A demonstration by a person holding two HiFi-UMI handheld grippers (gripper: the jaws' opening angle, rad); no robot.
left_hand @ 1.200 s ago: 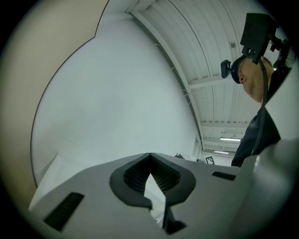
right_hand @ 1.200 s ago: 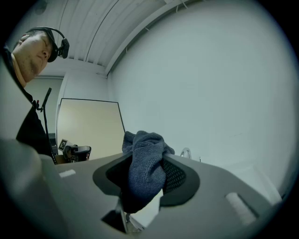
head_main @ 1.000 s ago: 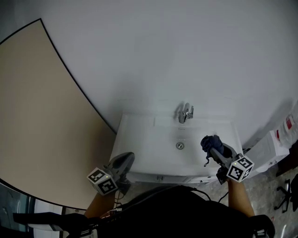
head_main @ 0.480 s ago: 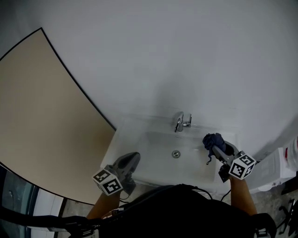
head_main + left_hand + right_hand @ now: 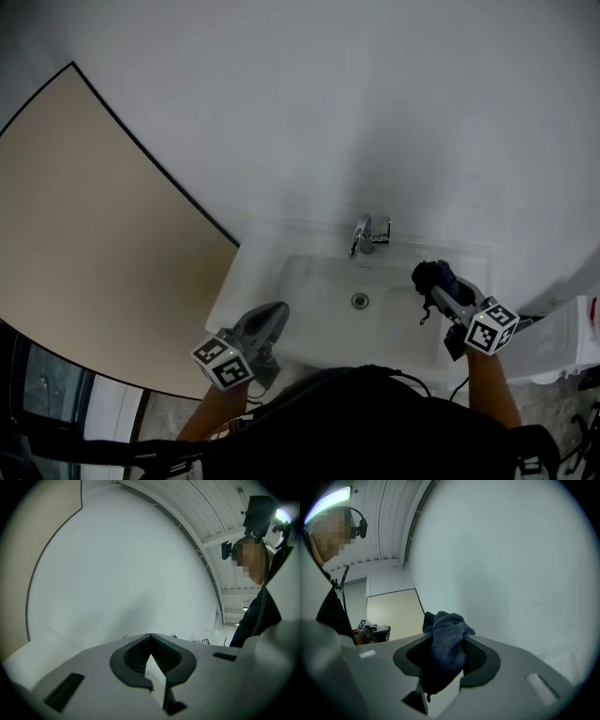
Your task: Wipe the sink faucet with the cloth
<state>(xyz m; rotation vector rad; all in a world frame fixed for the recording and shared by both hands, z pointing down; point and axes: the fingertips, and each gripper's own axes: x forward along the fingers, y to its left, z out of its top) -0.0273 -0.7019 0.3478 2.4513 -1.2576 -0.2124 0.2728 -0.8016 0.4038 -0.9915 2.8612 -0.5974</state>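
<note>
The left gripper (image 5: 272, 317) hung clenched and empty over the near left edge of the sink (image 5: 246, 274). The faucet (image 5: 362, 234) stood at the back rim, apart from the dark blue cloth (image 5: 429, 275), which the right gripper (image 5: 441, 289) grasped above the basin's right side.

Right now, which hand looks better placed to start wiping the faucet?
The right: the right gripper holds the dark cloth over the right side of the sink, nearer the faucet. The left gripper is shut, empty, at the front edge.
</note>
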